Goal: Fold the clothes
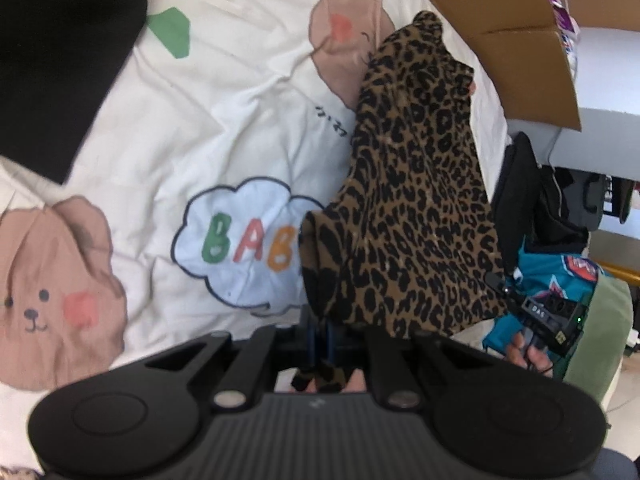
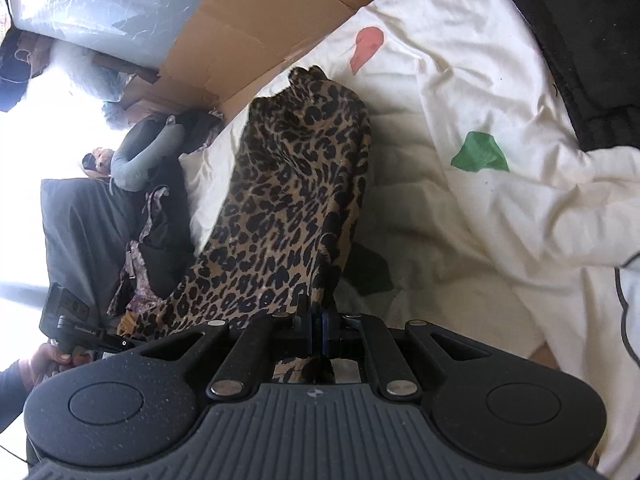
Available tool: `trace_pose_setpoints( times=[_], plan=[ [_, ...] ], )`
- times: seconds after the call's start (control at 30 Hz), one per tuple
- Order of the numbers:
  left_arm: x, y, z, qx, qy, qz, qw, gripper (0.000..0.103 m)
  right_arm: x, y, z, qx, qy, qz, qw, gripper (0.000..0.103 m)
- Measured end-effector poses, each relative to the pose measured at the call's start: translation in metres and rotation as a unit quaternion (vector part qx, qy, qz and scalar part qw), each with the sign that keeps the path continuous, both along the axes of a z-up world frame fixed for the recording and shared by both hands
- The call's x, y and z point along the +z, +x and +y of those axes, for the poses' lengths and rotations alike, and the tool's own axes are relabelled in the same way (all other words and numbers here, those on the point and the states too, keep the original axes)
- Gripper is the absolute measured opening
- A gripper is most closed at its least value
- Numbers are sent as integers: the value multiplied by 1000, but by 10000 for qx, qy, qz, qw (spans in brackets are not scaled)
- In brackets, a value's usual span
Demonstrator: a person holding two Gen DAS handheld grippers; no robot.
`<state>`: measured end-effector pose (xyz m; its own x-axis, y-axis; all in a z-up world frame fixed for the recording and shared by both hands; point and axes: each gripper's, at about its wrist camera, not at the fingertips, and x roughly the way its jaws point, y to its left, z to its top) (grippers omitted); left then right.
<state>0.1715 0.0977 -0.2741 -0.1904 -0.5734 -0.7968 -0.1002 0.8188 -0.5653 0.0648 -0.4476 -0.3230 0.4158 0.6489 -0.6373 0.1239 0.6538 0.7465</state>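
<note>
1. Above the printed white bedspread [image 1: 224,112], a leopard-print garment [image 1: 416,208] is held up off the surface, its far end still trailing down onto the bedding near a cardboard box [image 1: 512,40]
2. Left gripper [image 1: 320,332]: the jaws are seen pressed narrow, with a corner of the leopard fabric pinched between them and a scrap showing behind the fingers
3. Right gripper [image 2: 318,320]: the jaws are likewise drawn nearly together, and another edge of the same garment [image 2: 288,200] is clamped in them
4. The cloth hangs bunched and twisted between the two grips; no flat panel or crease line is visible
5. Progress is judged early: the garment has been picked up by two points, but no fold is seen completed. Spreading it flat on the bedspread, aligning its edges and making the folds are judged to remain
6. A black item [image 1: 60,60] lies at the bedspread's far edge; whether it is clothing awaiting folding cannot be told
7. Other textiles are noted beside the bed [image 2: 144,240], unsorted, and the other handheld unit [image 1: 556,320] is seen in a hand at the left camera's right edge
</note>
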Motion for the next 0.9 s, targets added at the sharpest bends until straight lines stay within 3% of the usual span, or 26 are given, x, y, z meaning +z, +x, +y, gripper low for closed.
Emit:
trace_pose_setpoints(
  times=[0.17,0.33,0.9],
  plan=[
    [16,-22,7,95,-9,180,9998,6,15,-20,4,54,-6,43,10000,2],
    [12,-46,8,189,42,465,9987,6,22,-42,4,100,57,163,9998,2],
    [2,-33,10,219,112,333,9991,5,-15,-45,9,26,150,650,9978,2]
  ],
)
